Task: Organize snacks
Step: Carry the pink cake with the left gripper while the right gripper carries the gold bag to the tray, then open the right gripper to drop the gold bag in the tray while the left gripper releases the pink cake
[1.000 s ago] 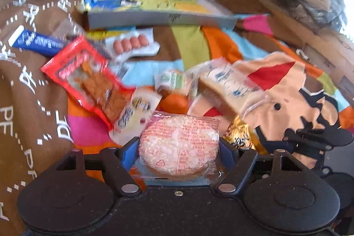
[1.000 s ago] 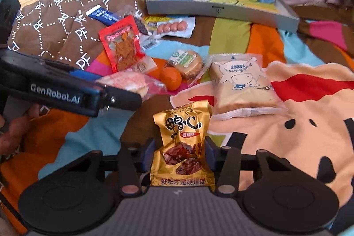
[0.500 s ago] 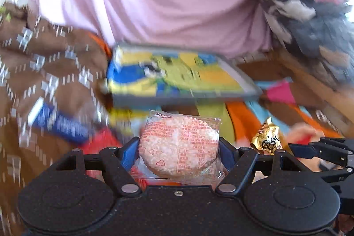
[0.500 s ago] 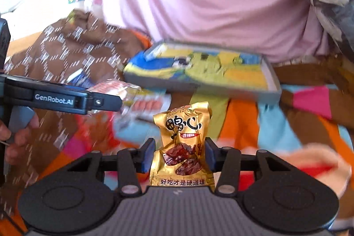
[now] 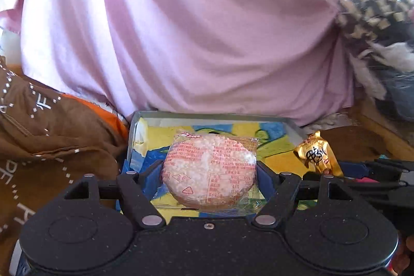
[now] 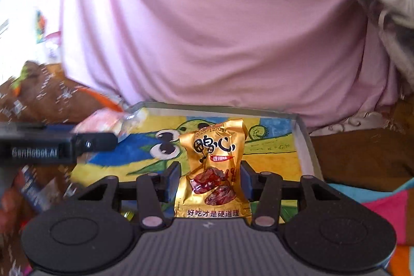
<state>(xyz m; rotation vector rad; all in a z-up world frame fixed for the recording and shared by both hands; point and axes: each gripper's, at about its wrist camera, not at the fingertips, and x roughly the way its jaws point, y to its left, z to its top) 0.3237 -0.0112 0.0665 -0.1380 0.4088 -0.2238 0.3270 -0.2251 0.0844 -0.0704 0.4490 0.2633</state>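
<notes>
Left gripper clamps a brittle wrapped rice cake by its rim. Right gripper pinches the light, crinkly gold snack pouch mid-body, over the tray.

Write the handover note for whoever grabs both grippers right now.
Left gripper: shut on the round rice cake packet, held over the cartoon-print tray.
Right gripper: shut on the gold snack pouch, held over the same tray, right of the left one.
Done: both snacks picked up and carried to the tray.
Left: release both into the tray. No other loose snacks can be identified in these views.
</notes>
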